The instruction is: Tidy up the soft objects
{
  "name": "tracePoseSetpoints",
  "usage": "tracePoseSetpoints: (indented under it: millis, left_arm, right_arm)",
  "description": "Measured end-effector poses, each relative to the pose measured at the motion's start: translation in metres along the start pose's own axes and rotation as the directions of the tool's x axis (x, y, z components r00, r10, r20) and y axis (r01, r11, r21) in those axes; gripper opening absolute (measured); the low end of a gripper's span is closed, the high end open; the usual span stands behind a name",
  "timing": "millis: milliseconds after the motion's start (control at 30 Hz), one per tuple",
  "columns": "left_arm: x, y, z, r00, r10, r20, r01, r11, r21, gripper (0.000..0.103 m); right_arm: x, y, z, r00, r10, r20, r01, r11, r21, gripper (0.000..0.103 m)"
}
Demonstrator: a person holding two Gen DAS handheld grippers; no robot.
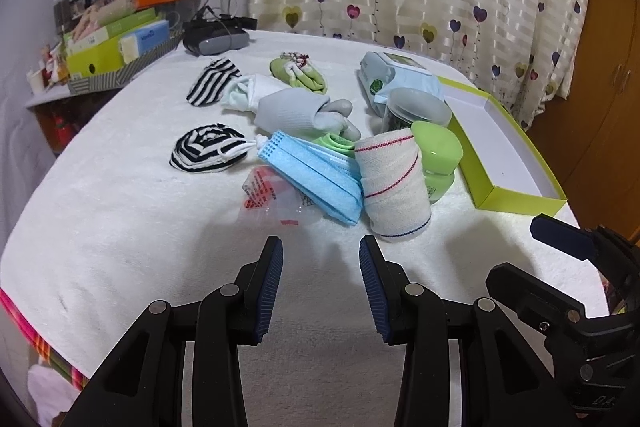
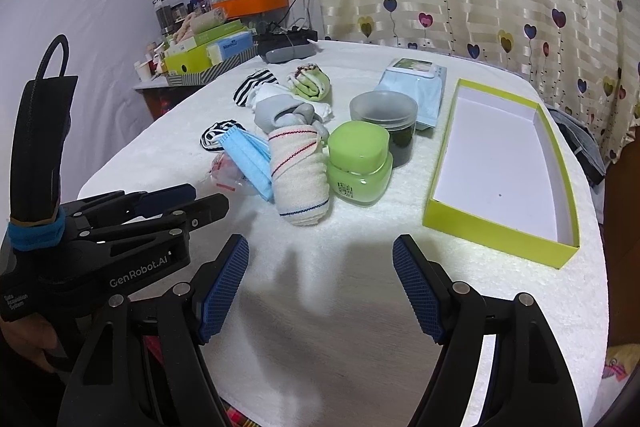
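I see left gripper [image 1: 321, 259] part open, right gripper [image 2: 320, 259] wide — both empty; bandage roll [image 2: 298, 175] at 12, box [image 2: 560, 163] at 2.

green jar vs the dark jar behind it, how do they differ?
The green jar has a rounded-square opaque green lid; the dark jar has a round, frosted translucent one. The green jar's body is pale green with a printed label, while the dark jar's contents look near black. The green jar stands nearer the camera, beside the bandage roll; the dark jar stands against the blue wipes pack. Both stand upright, lids on.
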State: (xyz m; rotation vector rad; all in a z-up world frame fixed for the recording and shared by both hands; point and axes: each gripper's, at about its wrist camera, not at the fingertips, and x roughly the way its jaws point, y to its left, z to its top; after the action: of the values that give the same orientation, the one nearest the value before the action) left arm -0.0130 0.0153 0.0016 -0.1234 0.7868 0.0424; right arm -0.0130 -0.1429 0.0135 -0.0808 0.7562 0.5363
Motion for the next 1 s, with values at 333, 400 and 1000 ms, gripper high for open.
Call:
tracePoseSetpoints:
  millis: [333,400,1000]
  left_arm:
    - [-0.0020,0.0022,-0.0017,1.000,-0.013,0.010,0.013,1.000,-0.002,0.039]
    - [-0.0025,0.0027,-0.0013,1.000,-0.019,0.011,0.019,1.000,-0.003,0.039]
    - [0.0006,0.0027,0.0015,0.999,-0.032,0.002,0.032,0.999,-0.004,0.039]
  right_arm:
    - [0.0029,0.0002,-0.0009,1.000,0.005,-0.007,-0.005,1.000,-0.003,0.075]
    - [0.0031,0.0003,-0.0008,1.000,0.007,-0.006,-0.007,1.000,0.000,0.075]
    - [0.0079,0.0017,0.0023,1.000,0.009,-0.015,-0.009,1.000,-0.007,0.075]
